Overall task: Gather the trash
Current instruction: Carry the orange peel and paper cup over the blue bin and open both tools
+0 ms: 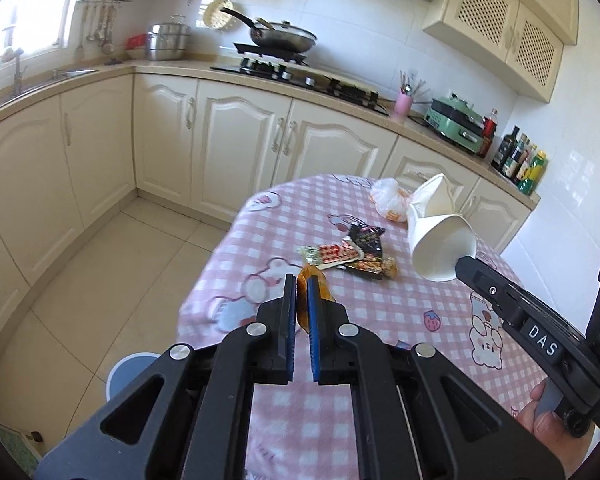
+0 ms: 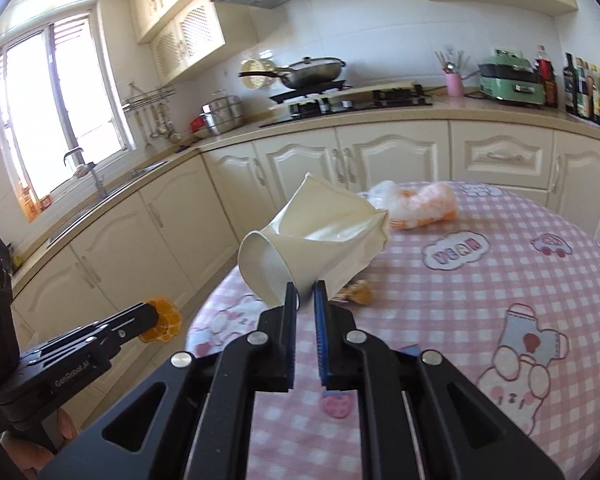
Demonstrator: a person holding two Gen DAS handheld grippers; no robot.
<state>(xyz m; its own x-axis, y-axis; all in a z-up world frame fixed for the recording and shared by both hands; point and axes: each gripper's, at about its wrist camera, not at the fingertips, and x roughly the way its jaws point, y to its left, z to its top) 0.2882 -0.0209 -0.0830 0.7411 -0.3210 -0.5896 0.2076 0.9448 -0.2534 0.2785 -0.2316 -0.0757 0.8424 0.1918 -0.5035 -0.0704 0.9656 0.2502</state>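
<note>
My left gripper [image 1: 301,286] is shut on a piece of orange peel [image 1: 314,280], held above the near left edge of the pink checked table [image 1: 380,312]; the peel also shows in the right wrist view [image 2: 162,320]. My right gripper [image 2: 305,292] is shut on the rim of a crushed white paper cup [image 2: 312,236], lifted over the table; the cup also shows in the left wrist view [image 1: 440,232]. Snack wrappers [image 1: 352,252] lie in a pile mid-table. A white and orange plastic bag [image 2: 416,204] lies at the far edge.
Cream kitchen cabinets [image 1: 236,136] and a counter with a stove and wok [image 1: 284,36] run behind the table. Bottles [image 1: 524,160] stand at the counter's right end. A round blue-rimmed object [image 1: 128,372] sits on the tiled floor left of the table.
</note>
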